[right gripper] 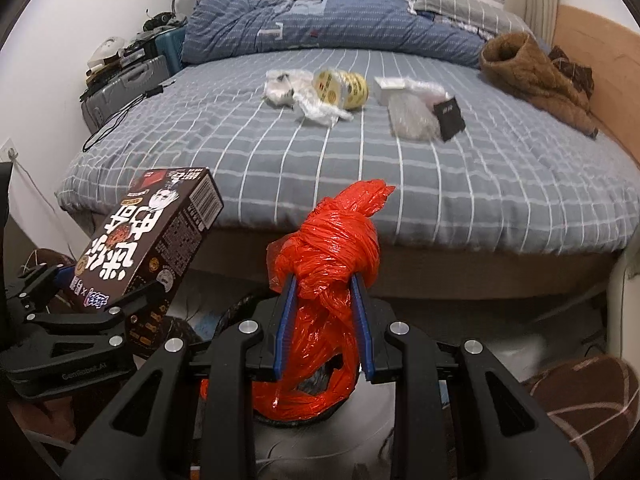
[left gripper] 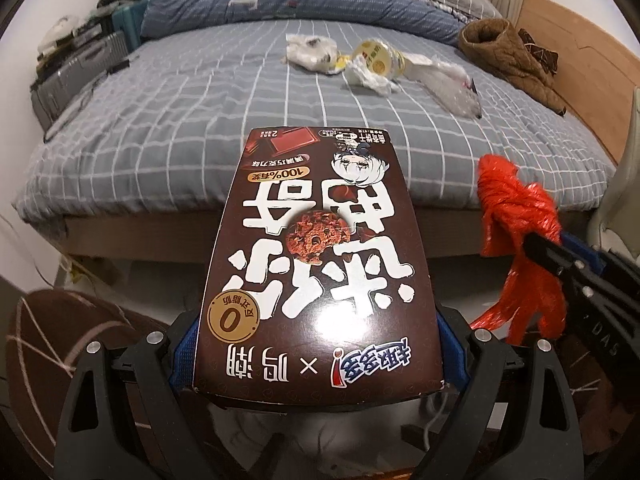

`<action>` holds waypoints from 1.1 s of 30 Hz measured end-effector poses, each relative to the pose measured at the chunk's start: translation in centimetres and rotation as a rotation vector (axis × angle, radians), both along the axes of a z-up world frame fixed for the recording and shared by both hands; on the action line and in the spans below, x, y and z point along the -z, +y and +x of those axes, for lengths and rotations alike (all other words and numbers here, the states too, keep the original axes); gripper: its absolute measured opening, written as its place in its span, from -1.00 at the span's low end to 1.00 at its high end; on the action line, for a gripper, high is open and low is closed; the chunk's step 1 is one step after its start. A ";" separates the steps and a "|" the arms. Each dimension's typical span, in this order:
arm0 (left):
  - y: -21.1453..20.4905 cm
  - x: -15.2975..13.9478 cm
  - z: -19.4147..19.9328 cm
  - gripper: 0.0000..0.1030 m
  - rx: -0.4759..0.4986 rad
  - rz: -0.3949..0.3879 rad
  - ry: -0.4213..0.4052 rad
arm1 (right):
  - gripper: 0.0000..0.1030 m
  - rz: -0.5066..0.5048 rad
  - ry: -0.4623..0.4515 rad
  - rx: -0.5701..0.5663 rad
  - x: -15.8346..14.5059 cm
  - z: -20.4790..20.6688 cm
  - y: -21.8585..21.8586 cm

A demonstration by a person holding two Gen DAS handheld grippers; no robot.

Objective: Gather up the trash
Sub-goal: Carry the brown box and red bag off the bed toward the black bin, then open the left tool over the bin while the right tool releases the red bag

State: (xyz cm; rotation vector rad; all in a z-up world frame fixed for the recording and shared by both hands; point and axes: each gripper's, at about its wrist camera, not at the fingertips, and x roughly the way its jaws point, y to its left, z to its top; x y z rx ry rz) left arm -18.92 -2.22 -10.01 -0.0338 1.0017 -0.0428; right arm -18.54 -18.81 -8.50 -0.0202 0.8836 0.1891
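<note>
Holding a brown cardboard cookie box (left gripper: pixel 320 256), the left gripper (left gripper: pixel 318 344) hangs before the grey checked bed (left gripper: pixel 200 120); the right gripper (right gripper: pixel 325 280) beside it squeezes a knotted red plastic bag (right gripper: pixel 332 248).

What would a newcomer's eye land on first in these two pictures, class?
First, the knotted red plastic bag clamped in the right claw, in front of the bed's foot. Next, the brown cookie box gripped by the left claw. Beyond them, wrappers and a yellow-labelled tub litter the grey checked bed.

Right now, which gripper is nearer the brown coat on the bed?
Right. The right gripper, holding the red bag, is on the brown coat's side; the left gripper, holding the box, is farther away.
</note>
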 end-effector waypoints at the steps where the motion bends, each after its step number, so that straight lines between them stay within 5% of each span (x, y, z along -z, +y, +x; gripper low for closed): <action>1: -0.1 0.3 0.0 0.72 0.004 -0.002 0.002 | -0.50 0.008 0.015 0.001 0.4 -0.2 -0.1; 33: -2.0 13.9 6.9 0.73 0.055 0.007 0.296 | -0.50 -0.012 0.315 0.009 13.4 5.3 -0.7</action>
